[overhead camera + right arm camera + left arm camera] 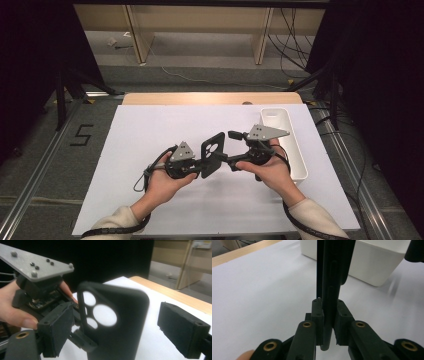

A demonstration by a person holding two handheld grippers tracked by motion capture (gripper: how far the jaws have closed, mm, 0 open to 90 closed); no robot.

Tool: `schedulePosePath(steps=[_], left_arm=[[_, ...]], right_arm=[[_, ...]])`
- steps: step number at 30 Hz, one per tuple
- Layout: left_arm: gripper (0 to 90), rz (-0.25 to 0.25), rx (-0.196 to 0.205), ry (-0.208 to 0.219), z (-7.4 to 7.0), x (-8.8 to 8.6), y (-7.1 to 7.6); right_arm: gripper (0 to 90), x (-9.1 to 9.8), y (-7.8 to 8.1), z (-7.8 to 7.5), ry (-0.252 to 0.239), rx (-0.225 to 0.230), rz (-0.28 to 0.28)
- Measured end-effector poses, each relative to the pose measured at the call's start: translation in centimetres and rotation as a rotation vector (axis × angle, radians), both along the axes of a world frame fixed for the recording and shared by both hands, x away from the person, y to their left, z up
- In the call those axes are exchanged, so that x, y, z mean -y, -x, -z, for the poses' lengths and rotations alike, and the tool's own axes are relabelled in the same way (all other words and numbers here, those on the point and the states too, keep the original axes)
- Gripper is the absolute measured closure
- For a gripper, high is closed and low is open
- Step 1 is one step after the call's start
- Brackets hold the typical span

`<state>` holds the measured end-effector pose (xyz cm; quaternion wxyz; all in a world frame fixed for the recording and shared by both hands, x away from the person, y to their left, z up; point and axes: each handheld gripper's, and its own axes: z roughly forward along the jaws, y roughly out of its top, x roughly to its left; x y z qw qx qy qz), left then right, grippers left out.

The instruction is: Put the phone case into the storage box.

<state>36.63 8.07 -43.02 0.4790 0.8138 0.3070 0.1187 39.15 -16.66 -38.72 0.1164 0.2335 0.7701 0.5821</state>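
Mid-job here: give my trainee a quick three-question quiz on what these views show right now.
1. True or false: the left gripper is clamped on the black phone case.
2. The right gripper's jaws are: A) pressed on the case, B) apart with pads off the case, C) shut on nothing.
3. Which container stands at the table's right side?

Key:
1. True; its pads pinch the case's edge.
2. B.
3. A white bin, beside the right hand.

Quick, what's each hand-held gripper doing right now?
Left hand-held gripper: shut on the phone case.
Right hand-held gripper: open, jaws either side of the case, pads clear of it.
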Motion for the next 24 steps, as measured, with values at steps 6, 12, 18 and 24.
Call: schedulePosePath(steps=[6,12,18,24], left_arm=[[80.0,-0.029,0.002,0.004,0.0,0.0,0.0],[80.0,-0.039,0.001,0.003,-0.1,0.1,0.1],[80.0,-0.056,0.004,0.010,-0.2,0.4,0.2],[80.0,-0.049,0.002,0.005,-0.1,0.8,0.3]], right_arm=[[7.9,0.2,0.4,0.2,-0.009,0.009,0.065],[4.8,-0.2,1.1,0.5,0.001,0.020,0.091],[4.4,-0.6,1.3,0.8,-0.003,0.016,0.101],[4.1,-0.9,1.5,0.9,-0.014,0.027,0.125]])
